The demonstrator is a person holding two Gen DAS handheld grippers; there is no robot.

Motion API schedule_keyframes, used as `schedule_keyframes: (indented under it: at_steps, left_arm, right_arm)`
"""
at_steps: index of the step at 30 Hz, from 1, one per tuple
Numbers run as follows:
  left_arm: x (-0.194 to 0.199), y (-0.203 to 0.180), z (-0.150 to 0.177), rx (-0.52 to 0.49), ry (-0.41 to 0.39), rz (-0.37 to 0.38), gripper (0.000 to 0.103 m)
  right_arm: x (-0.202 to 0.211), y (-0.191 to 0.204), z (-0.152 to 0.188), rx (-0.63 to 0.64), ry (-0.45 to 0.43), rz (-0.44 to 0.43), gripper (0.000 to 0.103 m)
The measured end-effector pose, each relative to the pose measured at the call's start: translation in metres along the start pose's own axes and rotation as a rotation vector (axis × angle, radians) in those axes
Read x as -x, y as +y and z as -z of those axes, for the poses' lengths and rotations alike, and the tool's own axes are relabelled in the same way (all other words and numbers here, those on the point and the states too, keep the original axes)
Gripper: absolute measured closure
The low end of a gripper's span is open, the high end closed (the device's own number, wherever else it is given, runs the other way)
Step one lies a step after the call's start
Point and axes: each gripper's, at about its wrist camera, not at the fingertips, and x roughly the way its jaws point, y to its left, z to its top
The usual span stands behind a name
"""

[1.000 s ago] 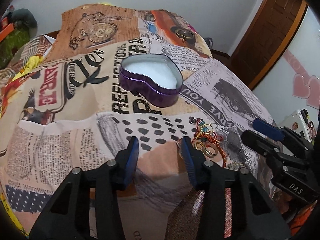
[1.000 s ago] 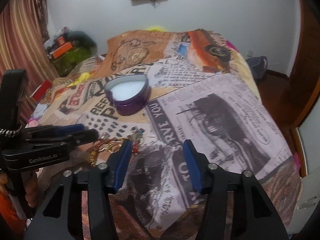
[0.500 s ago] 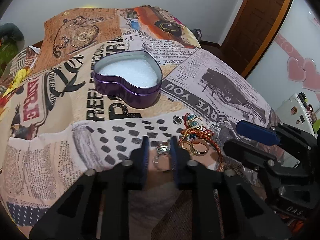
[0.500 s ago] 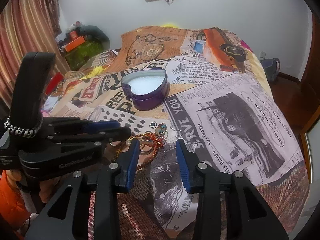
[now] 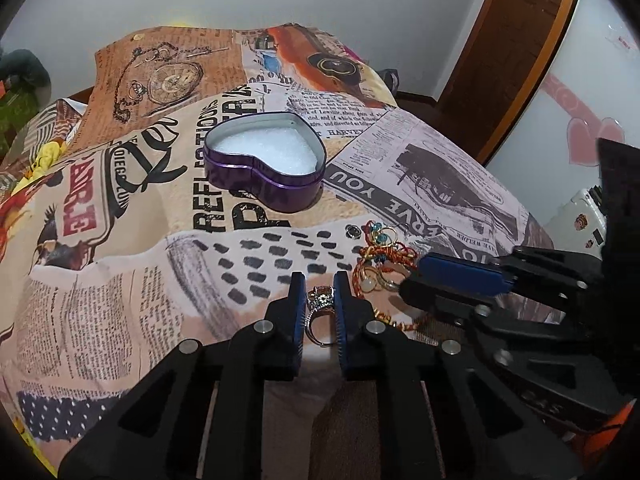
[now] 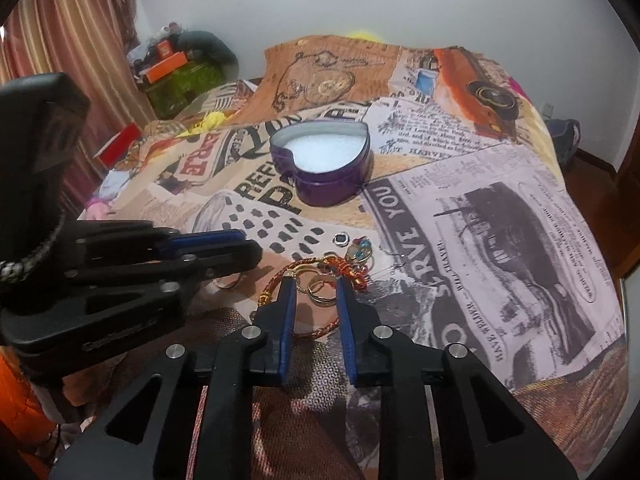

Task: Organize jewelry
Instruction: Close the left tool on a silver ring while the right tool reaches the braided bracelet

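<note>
A silver ring (image 5: 320,307) with a stone cluster is clamped between the narrow blue pads of the left gripper (image 5: 316,284), nearer the camera than the heart-shaped purple tin (image 5: 264,164). The tin is seen open, lined with white, resting on the newspaper-print bedspread (image 5: 120,280) of the bed. Between the tin and the right gripper (image 6: 316,286), a tangle of gold rings (image 6: 320,290), a red braided bracelet (image 6: 304,268) and blue-bead earrings (image 6: 362,250) is spread. The right gripper is held narrowly parted around the gold rings; contact with them cannot be told.
</note>
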Motion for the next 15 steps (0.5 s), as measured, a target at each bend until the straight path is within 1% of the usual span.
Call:
schedule_keyframes:
  at_steps: [5, 10, 15]
  left_arm:
    - [-0.002, 0.006, 0.003, 0.022, 0.008, 0.02, 0.09]
    - [-0.006, 0.005, 0.005, 0.02, 0.012, 0.027, 0.09]
    - [-0.007, 0.006, 0.006, 0.025, 0.011, 0.033, 0.09]
  right_arm:
    - [-0.01, 0.0, 0.0, 0.005, 0.035, 0.02, 0.085]
    - [-0.014, 0.003, -0.001, 0.028, 0.042, 0.033, 0.085]
    - [-0.019, -0.002, -0.004, 0.006, 0.053, 0.042, 0.084]
